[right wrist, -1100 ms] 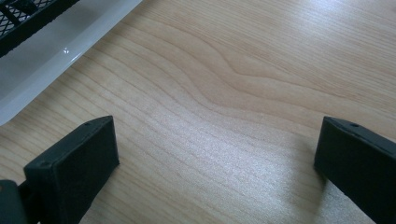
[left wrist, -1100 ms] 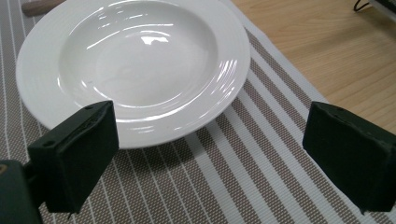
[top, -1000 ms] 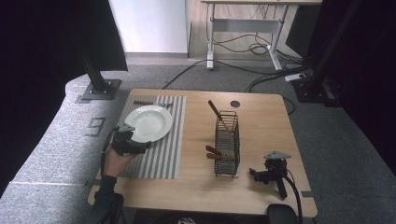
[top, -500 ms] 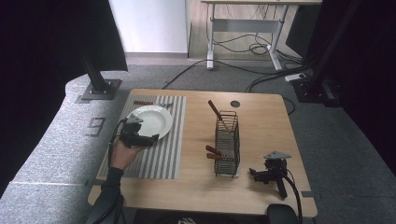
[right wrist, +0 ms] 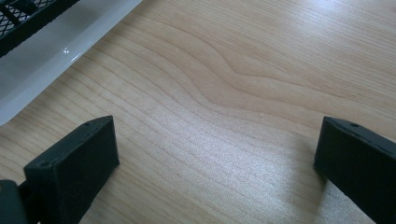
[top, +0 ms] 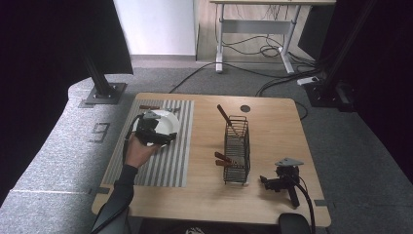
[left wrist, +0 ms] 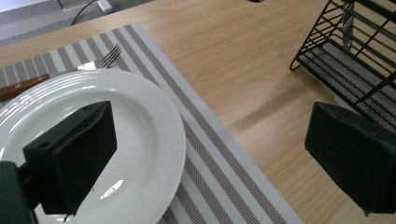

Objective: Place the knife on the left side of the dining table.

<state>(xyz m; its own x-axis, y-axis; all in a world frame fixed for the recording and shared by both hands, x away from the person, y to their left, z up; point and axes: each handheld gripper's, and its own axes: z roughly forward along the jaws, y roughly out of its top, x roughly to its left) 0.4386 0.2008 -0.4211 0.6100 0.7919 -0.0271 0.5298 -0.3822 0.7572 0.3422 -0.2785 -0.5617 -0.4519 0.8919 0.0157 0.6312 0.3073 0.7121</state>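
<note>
The left tool hovers wide open and empty over the round white ceramic plate; gripping its rim looks next. The right tool rests open on the wooden bench.

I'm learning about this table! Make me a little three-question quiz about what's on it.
1. True or false: the left tongs are clamped on the white plate.
2. What lies on the striped placemat just beyond the plate: A) a cup, B) a fork, C) a sponge?
3. Fill in: the right tongs rest on the wooden table beside the black wire ____.

Key: 1 false, their jaws are wide open over the plate's edge; 2 B; 3 basket.
</note>
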